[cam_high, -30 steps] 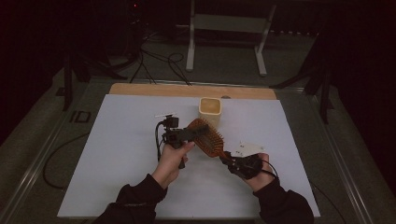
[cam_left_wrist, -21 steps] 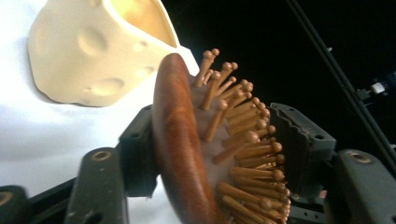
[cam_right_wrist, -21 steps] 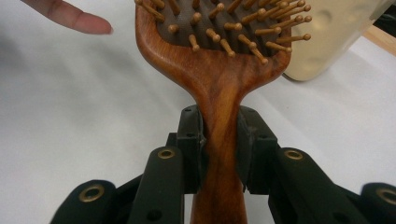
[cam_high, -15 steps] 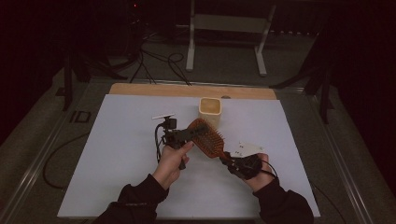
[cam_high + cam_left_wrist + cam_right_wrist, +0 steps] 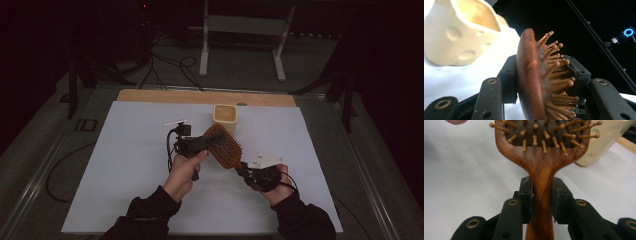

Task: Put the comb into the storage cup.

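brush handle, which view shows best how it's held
The right gripper view: the right claw pinches the wooden handle from both sides, just below the head. The high view shows the brush small, between both hands. The left gripper view shows the head edge-on in the left claw, not the handle.

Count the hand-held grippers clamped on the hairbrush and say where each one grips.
2. The left hand-held gripper clamps the hairbrush across its head, wooden back against one jaw, bristles against the other. The right hand-held gripper clamps its handle.
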`<action>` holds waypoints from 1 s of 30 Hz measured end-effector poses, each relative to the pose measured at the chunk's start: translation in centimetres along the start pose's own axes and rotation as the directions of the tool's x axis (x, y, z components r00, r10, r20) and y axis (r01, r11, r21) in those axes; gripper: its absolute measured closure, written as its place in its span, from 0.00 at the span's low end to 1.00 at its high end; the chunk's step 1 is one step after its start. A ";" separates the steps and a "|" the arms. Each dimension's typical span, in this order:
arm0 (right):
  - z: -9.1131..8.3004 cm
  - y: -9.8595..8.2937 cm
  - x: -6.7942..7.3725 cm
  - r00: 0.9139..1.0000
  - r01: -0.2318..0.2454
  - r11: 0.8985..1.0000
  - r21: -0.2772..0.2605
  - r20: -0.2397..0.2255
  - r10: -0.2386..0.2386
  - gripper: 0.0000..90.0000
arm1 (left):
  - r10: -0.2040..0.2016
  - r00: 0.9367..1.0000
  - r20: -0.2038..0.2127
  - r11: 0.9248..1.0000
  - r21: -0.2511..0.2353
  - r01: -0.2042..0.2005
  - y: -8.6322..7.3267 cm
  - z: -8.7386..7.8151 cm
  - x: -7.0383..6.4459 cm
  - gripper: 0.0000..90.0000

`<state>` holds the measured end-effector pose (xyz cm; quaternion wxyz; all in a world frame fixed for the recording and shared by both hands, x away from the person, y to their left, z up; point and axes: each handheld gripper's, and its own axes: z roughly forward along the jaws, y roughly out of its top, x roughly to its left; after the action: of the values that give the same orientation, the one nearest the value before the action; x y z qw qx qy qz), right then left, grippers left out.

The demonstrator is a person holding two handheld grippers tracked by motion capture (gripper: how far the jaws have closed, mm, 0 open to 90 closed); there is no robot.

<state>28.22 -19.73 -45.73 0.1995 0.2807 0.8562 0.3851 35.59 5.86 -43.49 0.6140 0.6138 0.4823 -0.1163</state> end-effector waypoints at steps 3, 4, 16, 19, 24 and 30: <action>-0.1 0.1 0.0 1.000 -0.004 1.000 -0.017 0.002 0.004 0.81 | 0.032 0.999 0.009 0.999 -0.004 -0.032 0.2 0.0 -0.5 0.59; -0.1 0.1 0.0 1.000 -0.004 1.000 -0.021 0.004 0.004 0.81 | 0.044 0.999 0.011 0.999 0.000 -0.044 0.3 0.0 -0.7 0.59; -0.4 0.2 -0.1 1.000 -0.027 0.998 -0.059 0.001 0.027 0.56 | 0.116 0.993 0.009 0.993 0.015 -0.116 1.4 0.0 -2.3 0.59; -0.3 0.0 -0.1 0.999 -0.039 0.997 -0.063 -0.005 0.039 0.38 | 0.140 0.990 0.001 0.990 0.016 -0.140 1.6 -0.1 -2.7 0.59; -0.3 -0.1 -0.4 0.997 -0.076 0.994 -0.075 0.005 0.076 0.24 | 0.172 0.985 -0.011 0.985 0.017 -0.172 2.4 -0.5 -3.3 0.59; -0.2 -0.8 -0.9 0.993 -0.109 0.990 -0.085 -0.051 0.105 0.15 | 0.210 0.977 -0.023 0.978 0.020 -0.209 3.4 -0.7 -4.1 0.60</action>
<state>28.56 -20.86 -46.08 0.1706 0.3082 0.8266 0.4388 35.69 5.41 -38.16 0.6114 0.6680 0.4214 -0.0476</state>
